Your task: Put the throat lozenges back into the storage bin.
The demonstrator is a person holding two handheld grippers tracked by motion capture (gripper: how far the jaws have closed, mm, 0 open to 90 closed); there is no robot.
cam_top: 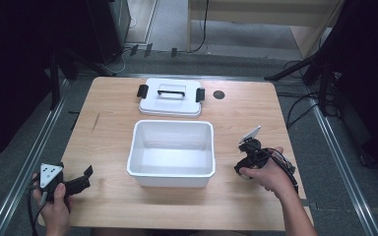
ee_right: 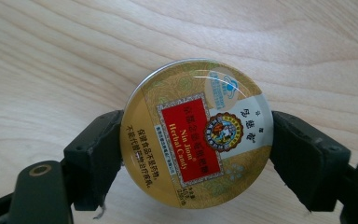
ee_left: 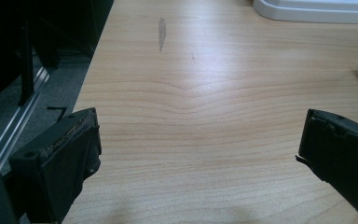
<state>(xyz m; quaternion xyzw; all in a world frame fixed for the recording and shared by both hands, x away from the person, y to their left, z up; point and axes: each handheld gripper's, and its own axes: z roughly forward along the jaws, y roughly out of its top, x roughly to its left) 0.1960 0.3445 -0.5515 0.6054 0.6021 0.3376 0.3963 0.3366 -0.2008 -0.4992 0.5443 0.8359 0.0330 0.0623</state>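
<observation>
We see the right gripper (ee_right: 196, 135) clenched around a round candy tin (ee_right: 196, 133) lying on the wooden table (cam_top: 108, 147), right of the open white bin (cam_top: 171, 153). The left gripper (cam_top: 81, 181) rests near-left, jaws spread wide, grasping nothing.
</observation>
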